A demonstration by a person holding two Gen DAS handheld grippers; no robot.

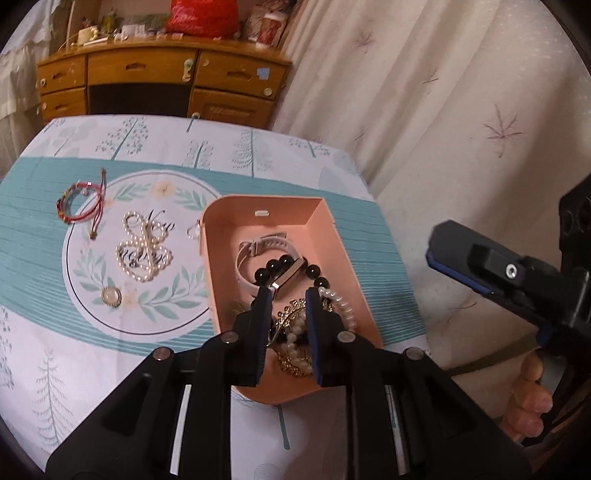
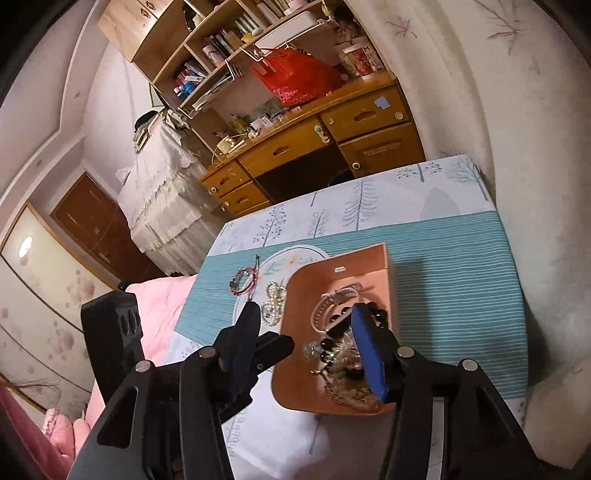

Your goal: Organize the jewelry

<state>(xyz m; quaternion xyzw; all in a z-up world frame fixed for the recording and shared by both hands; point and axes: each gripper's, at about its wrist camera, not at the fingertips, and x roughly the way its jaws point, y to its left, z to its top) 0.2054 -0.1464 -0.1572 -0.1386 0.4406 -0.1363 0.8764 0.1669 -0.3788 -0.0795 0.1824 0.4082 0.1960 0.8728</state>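
A pink tray (image 1: 334,236) is sitting on a table (image 1: 44,369) that is wearing a white and teal cloth printed with trees and a round floral emblem. Inside the tray a white watch (image 1: 247,258) is lying toward the far end, a black bead bracelet (image 1: 280,263) is resting across it, and nearer the camera a white pearl bracelet (image 1: 341,304) and a gold chain piece (image 1: 291,363) are piling together.

The left gripper (image 1: 287,295) is hovering above the near part of the tray; its jaws are standing a little apart with nothing clamped between them, the jewelry pile showing through the gap below. The right gripper (image 2: 303,314) is also hanging over the tray, its jaws standing well apart and empty, the blue pad of one finger (image 2: 369,354) facing the camera. In the left wrist view a hand (image 1: 532,398) is gripping the right tool's handle at the right edge.

On the cloth left of the tray, a pearl necklace (image 1: 142,251) is lying in loops on the emblem, a red cord bracelet (image 1: 79,203) is lying further left, a round pale brooch (image 1: 111,296) is sitting nearer the camera, and a small ring (image 1: 193,232) is lying just beside the tray's left wall. Beyond the table a wooden desk (image 1: 147,70) is carrying a red bag (image 1: 201,16).
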